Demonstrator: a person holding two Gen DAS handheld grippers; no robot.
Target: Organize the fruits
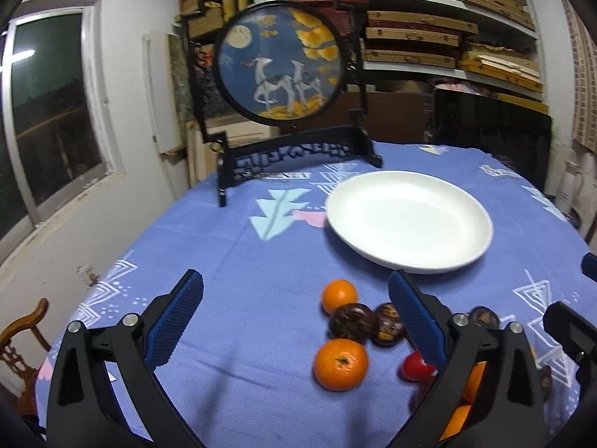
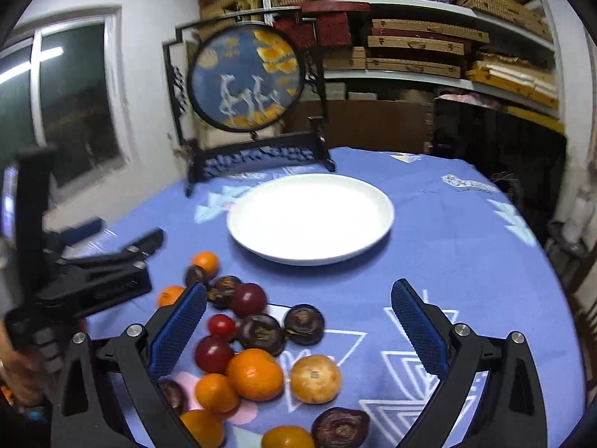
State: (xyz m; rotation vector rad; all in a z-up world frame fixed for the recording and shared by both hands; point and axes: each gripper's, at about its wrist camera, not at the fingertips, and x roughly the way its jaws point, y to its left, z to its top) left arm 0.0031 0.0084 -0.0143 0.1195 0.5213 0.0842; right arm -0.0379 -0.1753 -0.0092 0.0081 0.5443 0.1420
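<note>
The left gripper (image 1: 294,324) hung wide apart and empty above the blue tablecloth (image 1: 224,261); an orange (image 1: 340,364) lay between its fingers, nearer the right one, beside dark brown fruits (image 1: 351,322). The right gripper (image 2: 298,330) was also spread wide, holding nothing, with the fruit pile (image 2: 257,343) lying under and between its fingers. The white plate (image 2: 377,201) sat empty just beyond the fruit

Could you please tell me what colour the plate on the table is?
The plate is plain white, clearest in the right wrist view.
</note>
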